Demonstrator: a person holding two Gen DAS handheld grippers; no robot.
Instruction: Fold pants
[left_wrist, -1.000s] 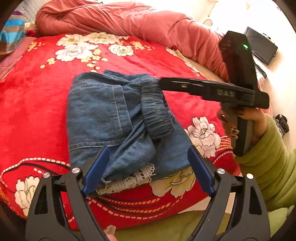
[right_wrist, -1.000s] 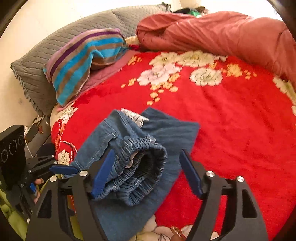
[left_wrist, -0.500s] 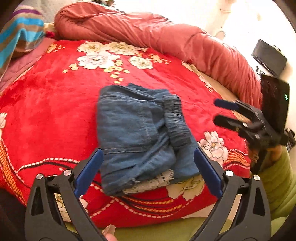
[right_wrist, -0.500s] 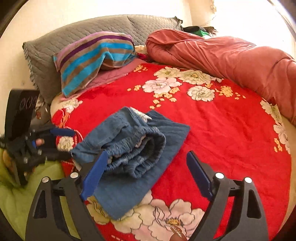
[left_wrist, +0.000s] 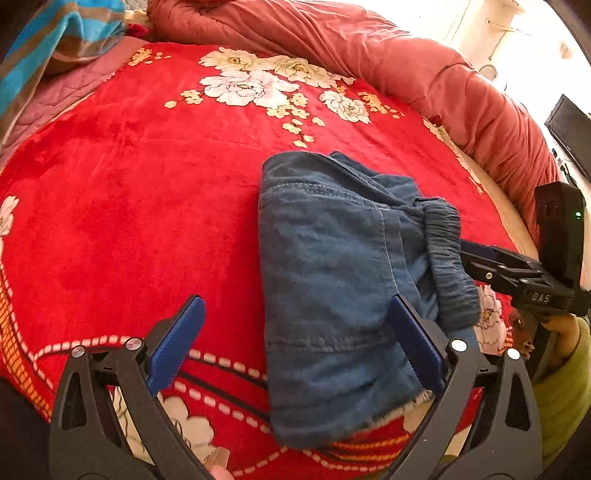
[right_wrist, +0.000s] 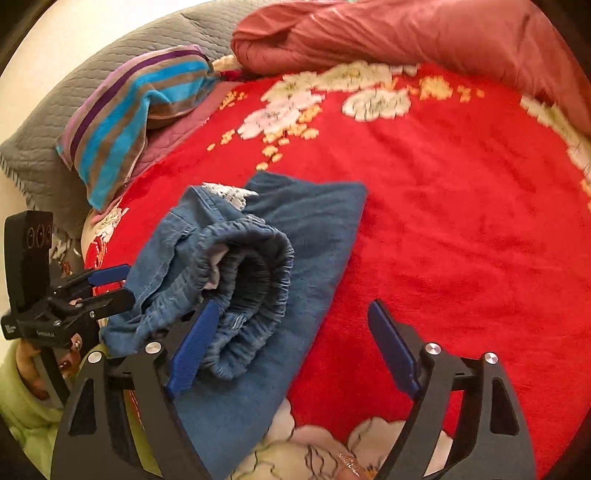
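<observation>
Both grippers gape beside folded pants (left_wrist: 332, 280).

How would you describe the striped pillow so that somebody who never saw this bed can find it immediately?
Start from the red floral blanket that covers the bed, and look to its far left corner, beside the rolled pink quilt. There the striped pillow leans on a grey quilted pillow. It alone has turquoise, brown and purple stripes.
</observation>
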